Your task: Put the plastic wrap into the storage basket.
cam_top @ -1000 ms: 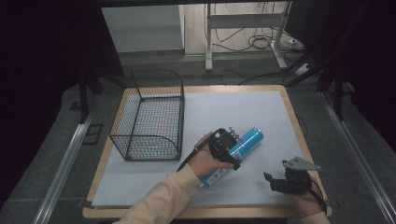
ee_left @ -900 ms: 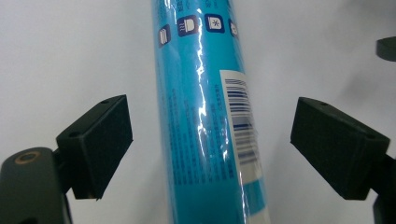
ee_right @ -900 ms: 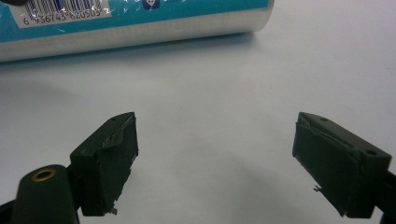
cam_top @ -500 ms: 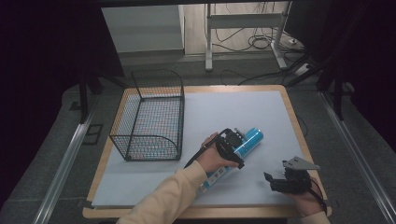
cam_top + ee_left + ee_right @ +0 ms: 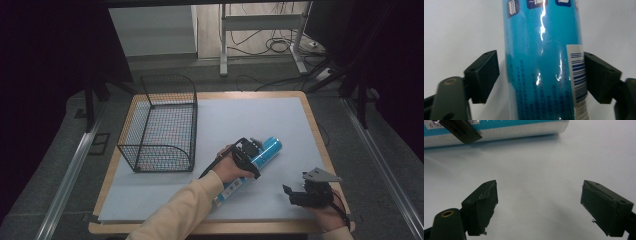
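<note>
The blue tube [image 5: 256, 161] lies on the white table sheet [image 5: 260, 120], right of the wire basket [image 5: 160, 125]. The left gripper [image 5: 250, 152] straddles it; its jaws have just been closing, the right pad touching the barcode, the left pad with a small gap, as the left gripper view shows. The right gripper [image 5: 300, 192] rests at the near right, jaws apart.

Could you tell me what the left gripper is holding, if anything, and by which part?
The left gripper is closing around the blue tube mid-body; a gap remains at one pad, so no firm hold yet.

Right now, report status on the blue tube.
Left gripper closing around blue tube, one pad touching, one short. Right gripper open, idle. Wire basket apart, nothing in the way.
</note>
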Demonstrator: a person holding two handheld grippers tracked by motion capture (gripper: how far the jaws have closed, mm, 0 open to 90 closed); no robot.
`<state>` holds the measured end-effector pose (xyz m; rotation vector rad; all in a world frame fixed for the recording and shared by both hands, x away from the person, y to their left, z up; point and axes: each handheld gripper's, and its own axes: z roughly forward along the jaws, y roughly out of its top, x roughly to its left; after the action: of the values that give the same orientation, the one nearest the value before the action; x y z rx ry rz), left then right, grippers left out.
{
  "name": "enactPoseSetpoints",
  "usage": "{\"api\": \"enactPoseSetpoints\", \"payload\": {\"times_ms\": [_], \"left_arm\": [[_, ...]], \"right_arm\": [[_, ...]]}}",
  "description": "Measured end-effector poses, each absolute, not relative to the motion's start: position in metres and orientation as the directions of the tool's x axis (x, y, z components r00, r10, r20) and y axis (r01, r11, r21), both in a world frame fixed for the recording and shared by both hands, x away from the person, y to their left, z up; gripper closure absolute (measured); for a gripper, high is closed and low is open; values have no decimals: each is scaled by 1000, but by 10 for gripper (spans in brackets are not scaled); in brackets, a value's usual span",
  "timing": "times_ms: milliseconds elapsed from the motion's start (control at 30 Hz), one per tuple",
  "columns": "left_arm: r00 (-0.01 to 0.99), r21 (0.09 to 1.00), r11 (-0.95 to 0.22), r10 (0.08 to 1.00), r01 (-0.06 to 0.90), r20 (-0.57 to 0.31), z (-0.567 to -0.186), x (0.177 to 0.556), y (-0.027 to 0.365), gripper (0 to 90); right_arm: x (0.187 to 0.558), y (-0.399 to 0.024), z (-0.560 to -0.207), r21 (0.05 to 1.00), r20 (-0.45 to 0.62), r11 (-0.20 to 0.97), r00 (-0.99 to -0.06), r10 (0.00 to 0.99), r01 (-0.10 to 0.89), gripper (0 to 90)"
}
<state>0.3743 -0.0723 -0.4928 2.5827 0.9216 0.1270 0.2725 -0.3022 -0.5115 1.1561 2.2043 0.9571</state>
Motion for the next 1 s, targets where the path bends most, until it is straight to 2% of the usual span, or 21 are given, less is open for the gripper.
{"api": "enactPoseSetpoints", "payload": {"times_ms": [200,367,667,1000], "left_arm": [[783,356,-717,618,600,-76,-497,377,-73,235],[782,348,-717,618,604,-85,-497,376,-75,295],[768,334,-704,631,627,-114,-496,380,-75,307],[784,325,-721,609,612,-125,-483,381,-70,312]], "right_arm": [[272,-302,-511,757,-88,405,-535,840,512,146],[272,-302,-511,756,-90,405,-532,842,514,147],[272,-301,-511,754,-96,410,-531,842,513,149],[272,-304,-509,762,-98,400,-520,849,509,153]]}}
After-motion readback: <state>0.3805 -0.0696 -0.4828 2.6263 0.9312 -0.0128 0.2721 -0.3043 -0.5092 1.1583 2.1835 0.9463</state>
